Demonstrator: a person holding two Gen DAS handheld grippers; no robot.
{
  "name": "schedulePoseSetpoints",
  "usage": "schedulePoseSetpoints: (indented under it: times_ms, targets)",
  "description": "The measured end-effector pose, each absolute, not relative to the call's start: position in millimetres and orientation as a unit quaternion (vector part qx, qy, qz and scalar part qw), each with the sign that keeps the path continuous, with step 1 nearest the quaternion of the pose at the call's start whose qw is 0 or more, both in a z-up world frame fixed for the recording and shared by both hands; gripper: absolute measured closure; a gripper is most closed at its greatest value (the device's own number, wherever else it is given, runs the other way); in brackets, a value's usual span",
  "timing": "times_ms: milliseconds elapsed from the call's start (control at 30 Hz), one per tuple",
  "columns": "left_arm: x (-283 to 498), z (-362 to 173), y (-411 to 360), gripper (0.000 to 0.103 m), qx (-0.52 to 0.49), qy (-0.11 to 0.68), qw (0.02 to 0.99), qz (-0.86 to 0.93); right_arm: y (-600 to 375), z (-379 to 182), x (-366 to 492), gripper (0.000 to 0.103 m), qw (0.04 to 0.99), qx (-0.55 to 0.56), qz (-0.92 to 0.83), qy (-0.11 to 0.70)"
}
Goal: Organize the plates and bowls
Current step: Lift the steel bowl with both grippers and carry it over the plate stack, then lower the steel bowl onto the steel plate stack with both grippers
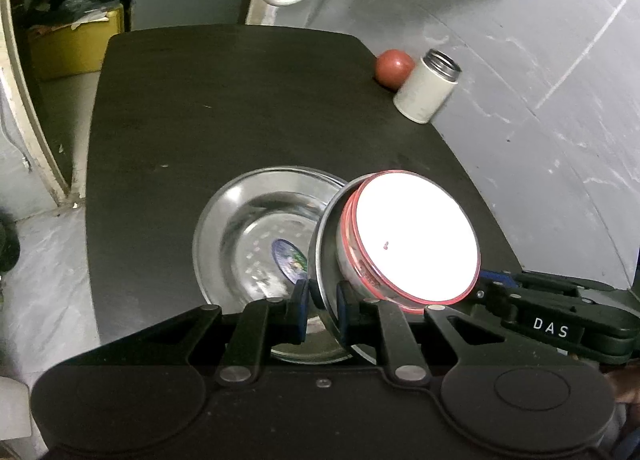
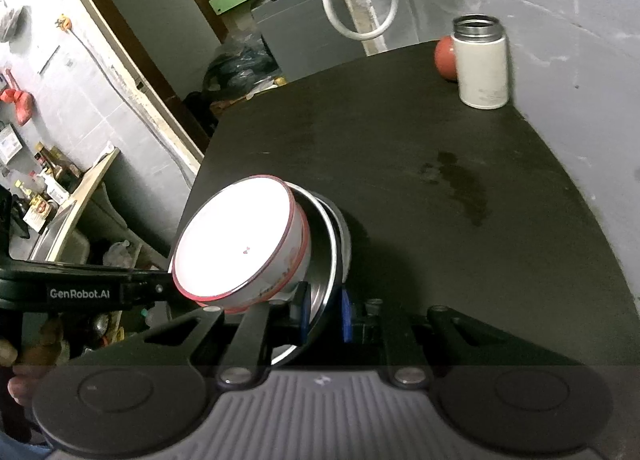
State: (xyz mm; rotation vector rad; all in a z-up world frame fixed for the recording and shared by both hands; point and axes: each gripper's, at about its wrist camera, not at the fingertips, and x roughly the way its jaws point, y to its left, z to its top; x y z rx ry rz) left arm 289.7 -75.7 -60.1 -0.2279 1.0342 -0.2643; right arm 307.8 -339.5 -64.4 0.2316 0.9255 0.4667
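Both grippers are holding one tipped round shiny steel plate [image 1: 326, 244], and a white round bowl with a red rim [image 1: 416, 236] is sitting on it. The plate is leaning up toward the person, so the bowl's white face is turning toward the cameras. Plate and bowl are hanging over the near part of the dark surface [image 1: 200, 99], well apart from the white metal flask [image 1: 426, 87]. A flat shiny steel plate with a blue sticker [image 1: 240, 227] is lying on the surface below, on the side away from the flask.

The steel plate is looking stiff, thin and slippery. It will probably not break, but it will clatter if it falls. The bowl is looking smooth and may chip. Nothing is gripping the bowl, so it could slide off while the plate is leaning like this. The thin rim is the best place to hold the plate, one side for each gripper.

The jaws of the left gripper [image 1: 322, 300] are almost closed and are pinching the plate's rim on the side away from the flask. The jaws of the right gripper [image 2: 324, 312] are almost closed too and are pinching the rim on the flask side.
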Motion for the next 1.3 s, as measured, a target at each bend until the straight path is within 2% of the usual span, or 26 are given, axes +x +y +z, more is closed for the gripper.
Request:
schedulePoseSetpoints:
  times_ms: [567,1300]
  targets:
    - [308.4,-70.9,-34.8,0.088,-0.117,0.503,0.85,-0.103,-292.2,-69.6,334.6,0.086,0.853,0.094,0.237,0.456]
    - [313.5,-83.1,-26.3,0.09,-0.118,0.51,0.845,-0.106,-278.6,-74.2,337.6,0.085,0.849,0.091,0.217,0.474]
